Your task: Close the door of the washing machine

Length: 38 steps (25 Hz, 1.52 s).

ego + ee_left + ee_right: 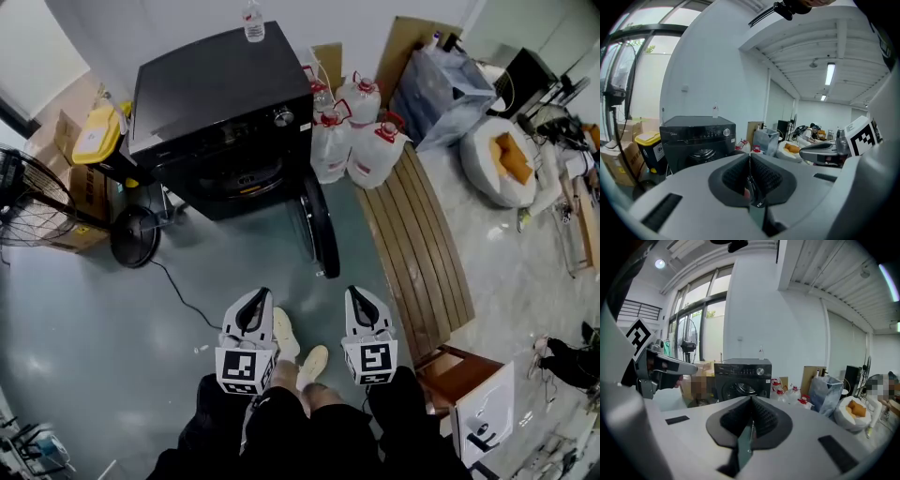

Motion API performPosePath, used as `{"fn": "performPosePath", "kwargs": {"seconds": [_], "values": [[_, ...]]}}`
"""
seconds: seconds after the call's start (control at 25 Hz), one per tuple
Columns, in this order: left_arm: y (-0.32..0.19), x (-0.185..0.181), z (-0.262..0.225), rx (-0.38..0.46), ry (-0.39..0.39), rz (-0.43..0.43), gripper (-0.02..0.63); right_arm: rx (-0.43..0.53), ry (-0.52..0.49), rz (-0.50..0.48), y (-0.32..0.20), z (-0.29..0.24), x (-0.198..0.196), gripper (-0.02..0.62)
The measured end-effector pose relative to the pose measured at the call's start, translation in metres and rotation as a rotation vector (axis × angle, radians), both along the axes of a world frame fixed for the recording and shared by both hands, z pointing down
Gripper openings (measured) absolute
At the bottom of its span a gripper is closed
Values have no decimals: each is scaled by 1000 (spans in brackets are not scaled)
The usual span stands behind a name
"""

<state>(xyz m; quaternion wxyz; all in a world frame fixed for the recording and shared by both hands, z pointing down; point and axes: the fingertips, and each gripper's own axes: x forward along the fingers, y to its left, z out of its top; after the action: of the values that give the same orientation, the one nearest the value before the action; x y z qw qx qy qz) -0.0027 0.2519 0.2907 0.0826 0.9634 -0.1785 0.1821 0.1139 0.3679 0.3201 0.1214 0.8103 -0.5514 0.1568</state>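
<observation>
Door (321, 230) hangs wide open beside the black washer (220, 103), well ahead of the left claw (255, 298) and right claw (361, 296), both pressed together and empty; stiff, hinged, probably light, best pushed at its free rim.

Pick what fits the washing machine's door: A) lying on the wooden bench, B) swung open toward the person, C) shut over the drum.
B: the door stands swung out from the washing machine, leaving the drum opening uncovered.
</observation>
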Motion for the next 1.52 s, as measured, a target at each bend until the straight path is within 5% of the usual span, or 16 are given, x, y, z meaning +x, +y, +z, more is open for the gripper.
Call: {"fn": "performPosePath", "kwargs": {"seconds": [0.76, 1.08, 1.2, 1.52], "values": [[-67, 55, 206, -149, -123, 32, 31, -189, -105, 27, -49, 211, 56, 17], [-71, 59, 240, -173, -147, 35, 31, -228, -112, 26, -50, 250, 66, 18], [-75, 61, 242, -176, -150, 32, 31, -243, -139, 18, -51, 262, 71, 130], [-83, 62, 248, -177, -159, 23, 31, -263, -159, -9, -60, 286, 83, 278]]}}
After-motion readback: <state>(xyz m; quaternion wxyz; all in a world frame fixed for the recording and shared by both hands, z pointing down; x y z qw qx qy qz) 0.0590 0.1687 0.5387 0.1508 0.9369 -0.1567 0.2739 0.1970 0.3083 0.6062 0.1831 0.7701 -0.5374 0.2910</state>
